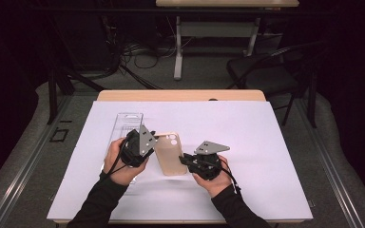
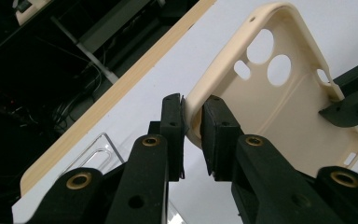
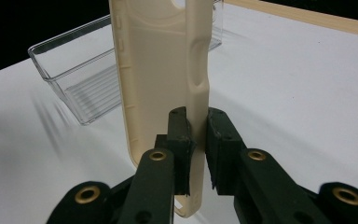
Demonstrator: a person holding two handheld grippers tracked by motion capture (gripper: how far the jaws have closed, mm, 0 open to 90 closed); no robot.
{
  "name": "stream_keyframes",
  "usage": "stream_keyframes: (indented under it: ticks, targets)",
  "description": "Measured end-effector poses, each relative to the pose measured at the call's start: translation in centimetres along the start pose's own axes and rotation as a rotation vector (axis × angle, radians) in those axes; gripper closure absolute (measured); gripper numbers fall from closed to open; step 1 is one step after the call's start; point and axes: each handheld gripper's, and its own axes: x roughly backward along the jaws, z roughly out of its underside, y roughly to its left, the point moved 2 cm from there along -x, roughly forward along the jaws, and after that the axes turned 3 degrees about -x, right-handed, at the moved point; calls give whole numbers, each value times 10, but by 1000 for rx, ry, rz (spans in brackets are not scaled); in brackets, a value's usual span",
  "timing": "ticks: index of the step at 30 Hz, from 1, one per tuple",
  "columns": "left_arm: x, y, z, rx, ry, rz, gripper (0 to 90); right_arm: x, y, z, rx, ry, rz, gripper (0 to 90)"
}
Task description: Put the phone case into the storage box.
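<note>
Jaws of the left gripper (image 2: 193,135) clenched on the rim of a cream phone case (image 2: 279,107), one pad inside the shell, one outside, at the long edge near the camera cut-outs. Jaws of the right gripper (image 3: 198,149) likewise clamped on the case (image 3: 163,79), pinching the opposite long side wall lower down; the pads press against the wall from both sides. In the high view the phone case (image 1: 171,154) sits between the two tools, the left gripper (image 1: 147,145) touching its left edge and the right gripper (image 1: 186,160) touching its lower right edge. Case held off the white sheet (image 1: 247,142), open side turned up toward the left gripper's camera, camera holes at the far end. Clear plastic tray (image 1: 126,124) lies just beside the case, to its left and slightly farther from the person, partly under the left hand (image 1: 119,164). In the right gripper view the same tray (image 3: 84,88) shows behind the case, ribbed floor, resting on the sheet. Right hand (image 1: 214,178) sits just right of the case's near end. Wooden table edge (image 1: 180,95) shows beyond the case, past the far border of the sheet. In the left gripper view the right gripper's black tip (image 2: 354,100) meets the case's far rim.
</note>
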Motion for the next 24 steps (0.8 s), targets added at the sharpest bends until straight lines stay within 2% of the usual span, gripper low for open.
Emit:
stream_keyframes:
  ticks: [9,14,24]
  targets:
    - [-2,1,1,0,4,3,802,-1,-1,0,-3,0,-3,770]
    - [-3,2,2,-2,9,-3,803,0,-2,-1,-17,-12,-3,691]
    - [-3,3,3,6,8,0,803,-1,-1,-1,-23,-18,-9,594]
